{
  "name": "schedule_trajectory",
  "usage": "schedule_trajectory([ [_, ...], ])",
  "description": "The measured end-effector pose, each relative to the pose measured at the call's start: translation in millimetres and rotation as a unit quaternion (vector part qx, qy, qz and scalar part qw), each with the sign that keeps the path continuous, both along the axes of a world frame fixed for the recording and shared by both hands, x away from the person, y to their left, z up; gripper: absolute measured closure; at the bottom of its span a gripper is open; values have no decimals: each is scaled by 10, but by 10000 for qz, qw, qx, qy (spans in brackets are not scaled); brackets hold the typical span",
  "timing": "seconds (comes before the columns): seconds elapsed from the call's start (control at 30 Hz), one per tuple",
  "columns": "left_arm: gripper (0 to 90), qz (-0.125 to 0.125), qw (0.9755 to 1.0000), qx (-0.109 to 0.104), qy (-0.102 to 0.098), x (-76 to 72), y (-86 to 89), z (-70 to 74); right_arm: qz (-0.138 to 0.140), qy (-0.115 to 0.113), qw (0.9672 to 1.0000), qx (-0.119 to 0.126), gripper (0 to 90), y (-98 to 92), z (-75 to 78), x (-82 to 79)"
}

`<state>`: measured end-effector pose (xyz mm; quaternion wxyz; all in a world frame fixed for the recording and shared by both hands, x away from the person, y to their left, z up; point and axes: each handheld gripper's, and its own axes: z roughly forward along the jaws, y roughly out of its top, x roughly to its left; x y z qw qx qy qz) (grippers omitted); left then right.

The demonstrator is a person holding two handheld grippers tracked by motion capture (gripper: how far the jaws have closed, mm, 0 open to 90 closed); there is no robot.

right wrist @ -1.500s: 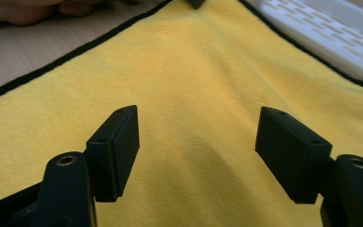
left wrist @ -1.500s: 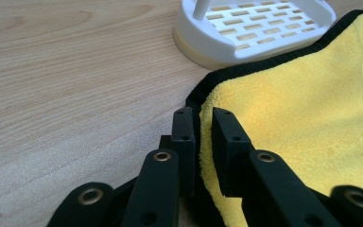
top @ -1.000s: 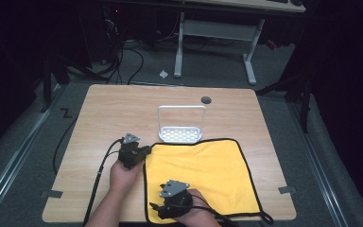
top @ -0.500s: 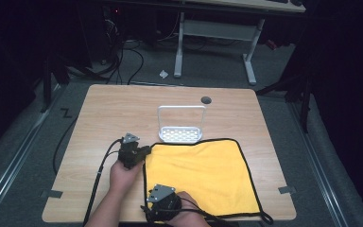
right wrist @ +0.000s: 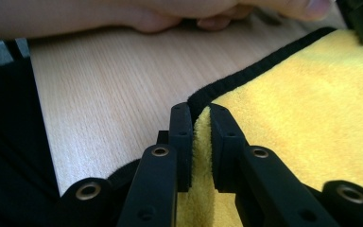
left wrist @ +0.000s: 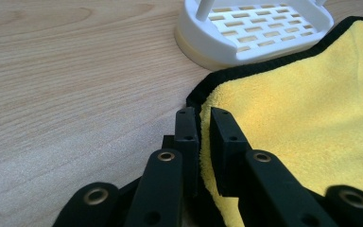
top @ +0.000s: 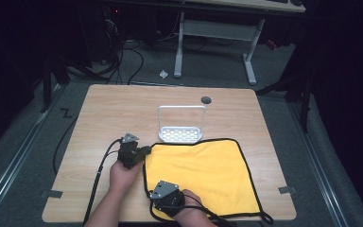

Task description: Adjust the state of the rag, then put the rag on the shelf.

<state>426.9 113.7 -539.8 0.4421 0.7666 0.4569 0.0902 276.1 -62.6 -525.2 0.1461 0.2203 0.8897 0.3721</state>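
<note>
Both pairs of black jaws are pinched onto the yellow cloth (top: 201,177); in the left gripper view the left gripper (left wrist: 204,124) has its flat, screw-studded jaws drawn close, with a fold of the cloth's left edge, near the far left corner, squeezed in the narrow slot between them; in the right gripper view the right gripper (right wrist: 199,122) clamps the near left corner the same way, yellow pile bulging up between the two jaws.

Soft and fuzzy, the cloth is a microfibre sort of square with a black stitched hem running all round it; it lies flat over the right half of the wooden table (top: 108,109), whose top is pale, smooth and finely grained; a loose black loop of hem trails off at the near right corner.

Just beyond the cloth's far edge, touching or very nearly so, stands a white plastic rack (top: 181,127) with a slotted oval base and an upright wire-like frame; its base is glossy and rounded in the left gripper view.

From the high view the left hand (top: 124,172) sits on bare wood beside the cloth's left hem; the right hand (top: 189,213) rests at the table's near edge over the cloth; black cables trail from each gripper toward the person.
</note>
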Motion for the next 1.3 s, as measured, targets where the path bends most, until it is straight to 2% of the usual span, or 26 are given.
schedule_trajectory([
  [0.17,828,-4,10000,-6,0,-8,3,1,11,-86,9999,119,815,-52,54,-11],
  [0.33,828,20,9999,-97,32,-4,23,-1,37,-133,9998,119,815,-55,66,-1],
  [0.5,829,77,9996,-285,15,-1,56,4,-10,-199,9994,284,815,-72,137,-10],
  [0.57,830,122,9989,-454,-1,-5,91,10,-10,-274,9993,250,815,-51,164,-28],
  [0.6,832,167,9979,-627,-4,-5,133,16,10,-333,9991,266,815,-25,197,-43],
  [0.63,835,167,9979,-627,-4,-5,133,16,10,-333,9991,266,815,-25,197,-43],
  [0.67,837,240,9970,-742,12,-6,159,25,32,-398,9988,294,815,4,229,-54],
  [0.8,843,334,9964,-774,31,-25,185,52,58,-515,9979,387,815,61,295,-69],
  [0.87,843,441,9948,-921,49,-41,221,91,66,-514,9978,417,815,74,309,-70],
  [0.93,844,517,9938,-988,-37,-53,251,146,90,-566,9972,475,815,118,345,-66],
  [1.07,844,662,9919,-1075,-124,-87,356,223,129,-587,9964,591,814,170,381,-54],
  [1.1,844,700,9914,-1098,-128,-102,394,237,176,-506,9963,678,814,233,408,-38],
  [1.2,845,901,9900,-1072,-166,-179,601,315,281,-506,9955,745,814,376,458,-34],
  [1.23,845,901,9900,-1072,-166,-179,601,315,281,-506,9955,745,814,376,458,-34],
  [1.3,845,1024,9890,-1046,-227,-241,743,361,389,-600,9941,810,814,485,497,-49],
])
